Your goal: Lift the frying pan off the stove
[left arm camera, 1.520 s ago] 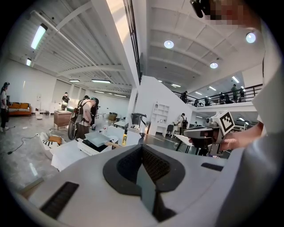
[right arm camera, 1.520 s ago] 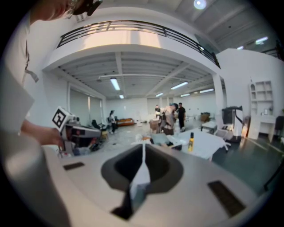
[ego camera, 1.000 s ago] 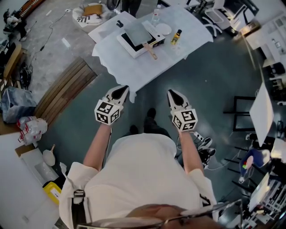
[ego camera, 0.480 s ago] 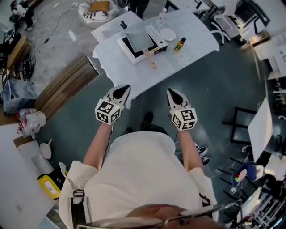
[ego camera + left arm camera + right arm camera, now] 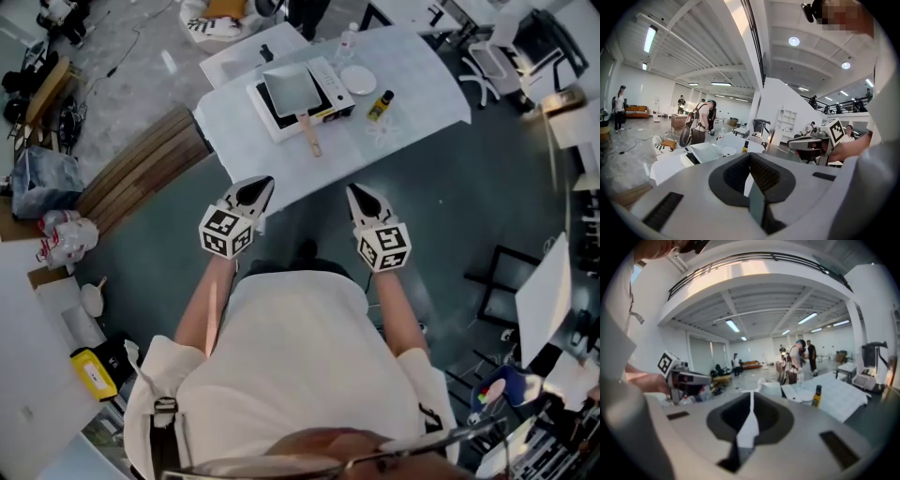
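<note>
The left gripper (image 5: 262, 187) has its jaws pressed together on nothing, and so does the right gripper (image 5: 353, 191). Each gripper view shows the pads meeting with only air beyond them. Both hang on the near side of the stove (image 5: 330, 86), well apart from it and short of the white-clothed table (image 5: 422, 89) beneath it.

The frying pan (image 5: 291, 88), square and pale grey, sits flat on top of the stove. Its wooden handle (image 5: 310, 139) sticks out past the stove's near edge toward the person. A small plate (image 5: 357, 80) lies just right of the stove, and a yellow bottle (image 5: 380, 105) stands near its near right corner.

The step in hand appears to be the reach, with nothing grasped yet. To do it well, one gripper should spread its jaws before it arrives at the stove, then come in along the handle's line. It should pinch the wood close to the pan, where the load will tip least. The lift should go straight up off the stove and keep level. The elbow should swing wide of the bottle by the stove's corner.
</note>
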`<state>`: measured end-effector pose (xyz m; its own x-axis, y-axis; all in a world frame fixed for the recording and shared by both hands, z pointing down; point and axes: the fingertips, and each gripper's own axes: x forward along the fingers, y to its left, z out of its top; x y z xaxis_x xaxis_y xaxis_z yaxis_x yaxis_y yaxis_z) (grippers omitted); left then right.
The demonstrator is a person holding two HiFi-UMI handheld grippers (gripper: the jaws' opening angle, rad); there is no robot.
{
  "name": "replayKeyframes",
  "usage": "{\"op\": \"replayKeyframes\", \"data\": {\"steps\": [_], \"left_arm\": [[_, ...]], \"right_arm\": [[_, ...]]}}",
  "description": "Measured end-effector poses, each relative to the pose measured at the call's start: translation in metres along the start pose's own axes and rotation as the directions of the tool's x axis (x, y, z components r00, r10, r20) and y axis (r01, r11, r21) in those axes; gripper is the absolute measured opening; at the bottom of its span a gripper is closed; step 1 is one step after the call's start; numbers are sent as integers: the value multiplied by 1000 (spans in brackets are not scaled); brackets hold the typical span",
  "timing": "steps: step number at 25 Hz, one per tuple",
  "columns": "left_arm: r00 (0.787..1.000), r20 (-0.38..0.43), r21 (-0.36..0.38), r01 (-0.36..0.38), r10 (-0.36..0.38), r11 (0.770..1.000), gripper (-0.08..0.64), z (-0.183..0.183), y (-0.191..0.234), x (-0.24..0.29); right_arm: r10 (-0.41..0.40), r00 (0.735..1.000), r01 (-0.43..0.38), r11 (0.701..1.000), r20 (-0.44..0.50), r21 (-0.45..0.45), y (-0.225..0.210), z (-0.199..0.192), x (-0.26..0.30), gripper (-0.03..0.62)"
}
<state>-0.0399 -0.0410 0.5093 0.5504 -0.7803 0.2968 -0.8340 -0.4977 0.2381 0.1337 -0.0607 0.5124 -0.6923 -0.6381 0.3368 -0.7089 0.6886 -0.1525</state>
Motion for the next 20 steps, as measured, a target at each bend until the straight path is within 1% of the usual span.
{"op": "replayKeyframes", "data": {"steps": [4, 9, 15, 20], "left_arm": [[1000, 6, -4, -25, 25, 1000, 31, 5, 1, 17], [999, 1, -5, -43, 43, 999, 31, 7, 5, 30], [999, -13, -42, -46, 45, 998, 31, 8, 20, 42], [999, 0, -12, -33, 33, 999, 31, 16, 36, 59]], "right_arm": [[34, 999, -34, 999, -15, -7, -18, -1, 5, 37], [53, 998, -53, 999, -25, -4, -30, -2, 14, 37], [70, 997, -70, 998, -42, 6, -39, -2, 34, 37], [59, 996, -58, 998, -61, 23, -49, -1, 55, 37]]}}
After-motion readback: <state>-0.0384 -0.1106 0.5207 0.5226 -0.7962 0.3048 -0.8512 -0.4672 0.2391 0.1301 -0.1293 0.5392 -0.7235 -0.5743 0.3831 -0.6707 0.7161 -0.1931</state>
